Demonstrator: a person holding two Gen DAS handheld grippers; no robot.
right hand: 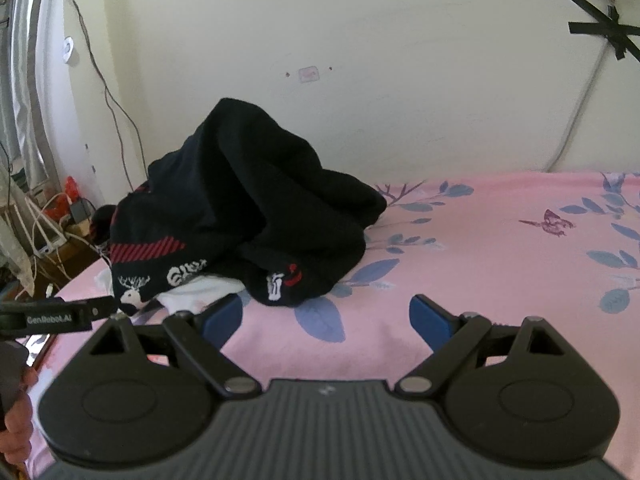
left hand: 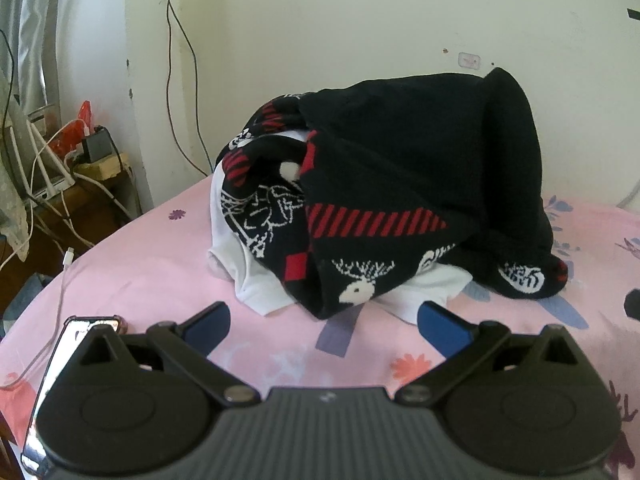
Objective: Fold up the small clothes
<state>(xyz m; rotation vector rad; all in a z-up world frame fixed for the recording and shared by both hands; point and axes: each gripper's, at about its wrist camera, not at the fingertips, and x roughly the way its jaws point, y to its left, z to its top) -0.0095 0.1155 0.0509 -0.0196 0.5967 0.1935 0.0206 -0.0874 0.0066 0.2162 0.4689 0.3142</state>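
Black patterned sweater (left hand: 400, 184) is being heaped over white garment (left hand: 256, 292) on bed (right hand: 500, 264); phone (left hand: 60, 360) beside left tool (left hand: 324, 320); right tool (right hand: 326, 316): both being held open, empty.

Pink floral bedsheet (right hand: 500, 264) covers the bed against a cream wall (right hand: 360, 40); black tape cross (right hand: 604, 30) on the wall at upper right. A phone (left hand: 56, 364) lies at the sheet's left edge; tangled white cables (left hand: 48, 160) and a grey charger (left hand: 96, 146) sit on a wooden side table (left hand: 102, 168) beyond.
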